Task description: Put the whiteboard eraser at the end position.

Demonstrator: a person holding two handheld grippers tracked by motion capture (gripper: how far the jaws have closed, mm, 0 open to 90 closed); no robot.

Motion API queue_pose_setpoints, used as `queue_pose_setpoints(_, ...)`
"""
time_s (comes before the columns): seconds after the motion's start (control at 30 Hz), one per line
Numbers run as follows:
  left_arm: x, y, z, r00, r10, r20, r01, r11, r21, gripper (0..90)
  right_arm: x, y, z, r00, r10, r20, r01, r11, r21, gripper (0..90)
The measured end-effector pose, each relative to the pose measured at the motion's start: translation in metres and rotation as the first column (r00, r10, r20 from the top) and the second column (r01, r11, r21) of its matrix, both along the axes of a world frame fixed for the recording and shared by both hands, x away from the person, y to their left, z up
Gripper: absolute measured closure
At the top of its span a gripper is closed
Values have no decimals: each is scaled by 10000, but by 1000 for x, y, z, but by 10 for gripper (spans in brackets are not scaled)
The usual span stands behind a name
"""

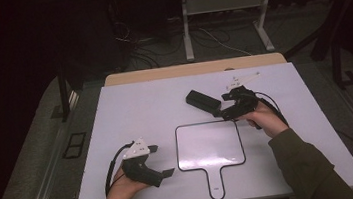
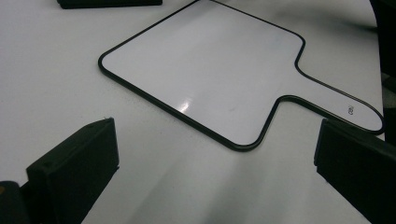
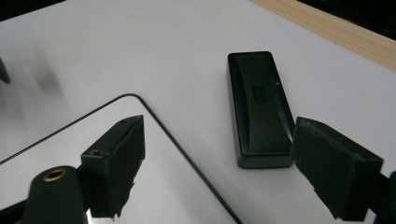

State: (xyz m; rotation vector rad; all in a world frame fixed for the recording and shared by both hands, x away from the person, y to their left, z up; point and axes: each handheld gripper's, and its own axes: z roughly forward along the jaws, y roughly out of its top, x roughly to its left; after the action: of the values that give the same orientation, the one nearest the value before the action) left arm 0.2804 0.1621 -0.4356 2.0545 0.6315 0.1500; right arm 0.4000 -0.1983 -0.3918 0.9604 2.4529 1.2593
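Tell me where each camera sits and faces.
High view: above the person's side, looking forward and down on the table; forearms, both tongs.
Left gripper view: on the left tongs, facing the board; open jaws.
Right gripper view: on the right tongs, facing the eraser; open jaws.
All share board and eraser.

whiteboard paddle (image 1: 210, 146): mid-table (image 1: 130, 110), handle at near edge | eraser (image 1: 203, 102): just behind it | my grippers: either side
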Motion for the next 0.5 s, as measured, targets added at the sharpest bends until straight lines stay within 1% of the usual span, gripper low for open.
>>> queue_pose_setpoints(0.17,0,-1,0,10000,-14,-5,14,10000,33,0,-13,-9,-3,10000,15,74,-16,9999,146,165)
queue_pose_setpoints(0.37,0,-1,0,10000,-18,-4,18,10000,42,0,-27,-17,-7,10000,8,-5,-8,9993,371,165)
queue_pose_setpoints(0.43,0,-1,0,10000,-20,-3,20,10000,36,0,-30,-19,-9,10000,4,-46,-2,9996,296,166)
queue_pose_setpoints(0.5,0,0,0,10000,-13,-5,13,10000,36,0,-34,-22,-10,10000,-69,29,68,9996,256,166)
